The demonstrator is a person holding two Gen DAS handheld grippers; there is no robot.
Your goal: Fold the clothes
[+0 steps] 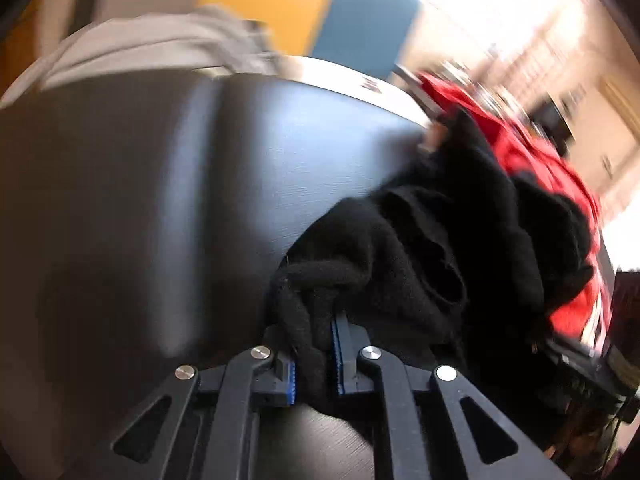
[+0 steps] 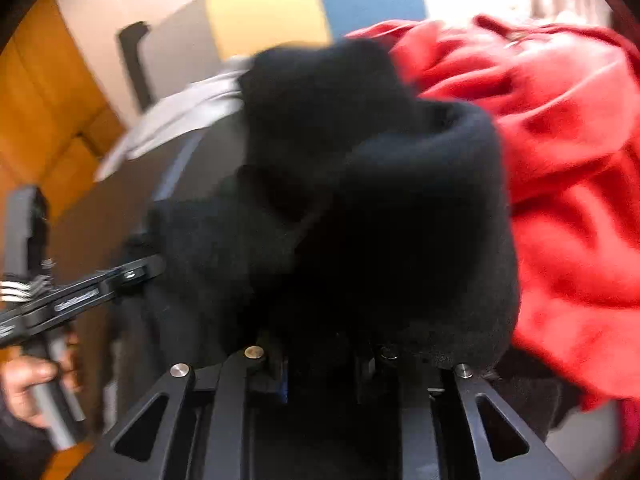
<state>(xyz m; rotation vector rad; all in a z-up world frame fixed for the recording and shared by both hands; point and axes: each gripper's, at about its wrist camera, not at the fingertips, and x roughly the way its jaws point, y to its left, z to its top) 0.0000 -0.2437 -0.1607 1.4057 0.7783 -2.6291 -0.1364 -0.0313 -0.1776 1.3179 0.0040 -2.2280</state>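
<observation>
Two grippers on one black garment [image 1: 420,248]: left gripper [image 1: 314,364] with jaws pinched on a rolled edge, right gripper [image 2: 320,368] buried in the same cloth, jaw state impossible to tell. Bunched above the dark counter [image 1: 160,200], hard against a red garment [image 2: 560,160]. Likely trouble: thick fleece slipping from the pinch, or snagging and dragging the red piece along.

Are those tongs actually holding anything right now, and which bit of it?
Both grip the black garment: the left tongs pinch a bunched edge, and the right tongs appear shut on another fold, though cloth hides them.
</observation>
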